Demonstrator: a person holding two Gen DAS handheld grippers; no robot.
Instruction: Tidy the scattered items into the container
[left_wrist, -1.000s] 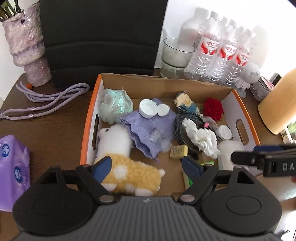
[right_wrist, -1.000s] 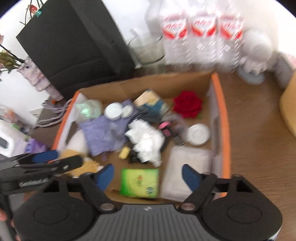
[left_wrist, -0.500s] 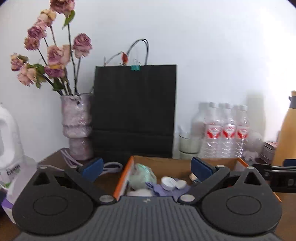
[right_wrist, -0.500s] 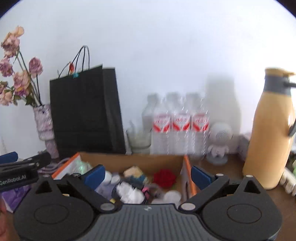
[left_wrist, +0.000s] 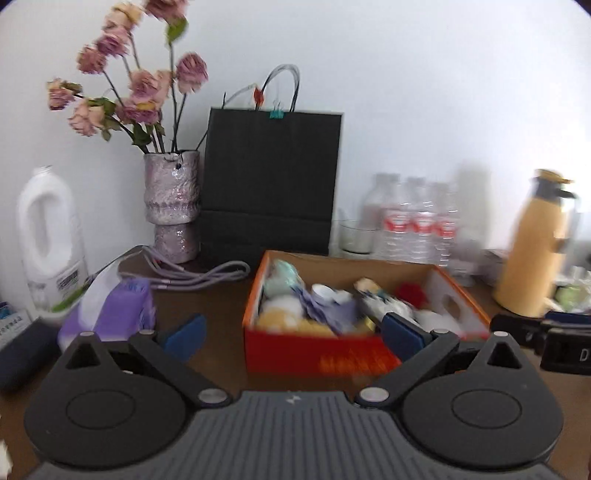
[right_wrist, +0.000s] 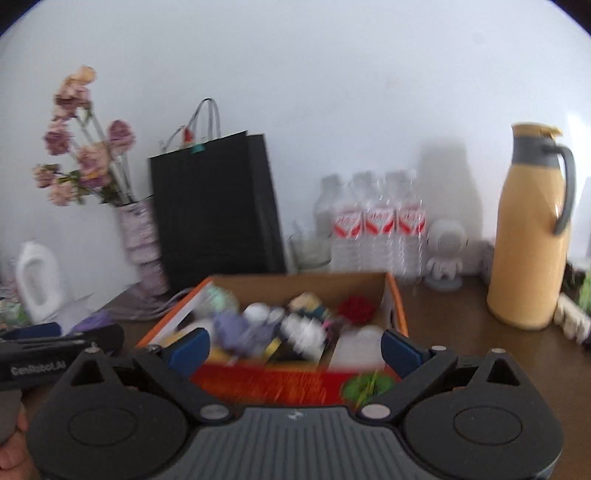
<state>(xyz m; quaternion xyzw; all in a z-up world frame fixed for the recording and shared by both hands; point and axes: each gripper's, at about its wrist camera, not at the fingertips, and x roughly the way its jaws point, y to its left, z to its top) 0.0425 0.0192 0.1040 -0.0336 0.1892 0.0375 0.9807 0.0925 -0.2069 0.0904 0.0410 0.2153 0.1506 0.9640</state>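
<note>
An orange cardboard box (left_wrist: 317, 354) (right_wrist: 258, 380) stands on the brown table, filled with small items: a plush toy (left_wrist: 280, 314), a purple cloth (left_wrist: 328, 314), a white flower (right_wrist: 301, 332), a red rose (right_wrist: 356, 308). My left gripper (left_wrist: 291, 334) is open and empty, held back in front of the box's near left side. My right gripper (right_wrist: 293, 349) is open and empty, in front of the box's near wall. Both views are blurred.
A black paper bag (left_wrist: 271, 184), a vase of dried flowers (left_wrist: 171, 206), water bottles (right_wrist: 376, 232), a glass (left_wrist: 356, 236) and a yellow thermos (right_wrist: 528, 236) stand behind the box. A purple tissue pack (left_wrist: 114, 314), purple cord (left_wrist: 199, 277) and white jug (left_wrist: 48, 240) lie left.
Both grippers pulled back and tilted up from looking down into the box to a level view. They stay open and empty. The box now shows its front wall.
</note>
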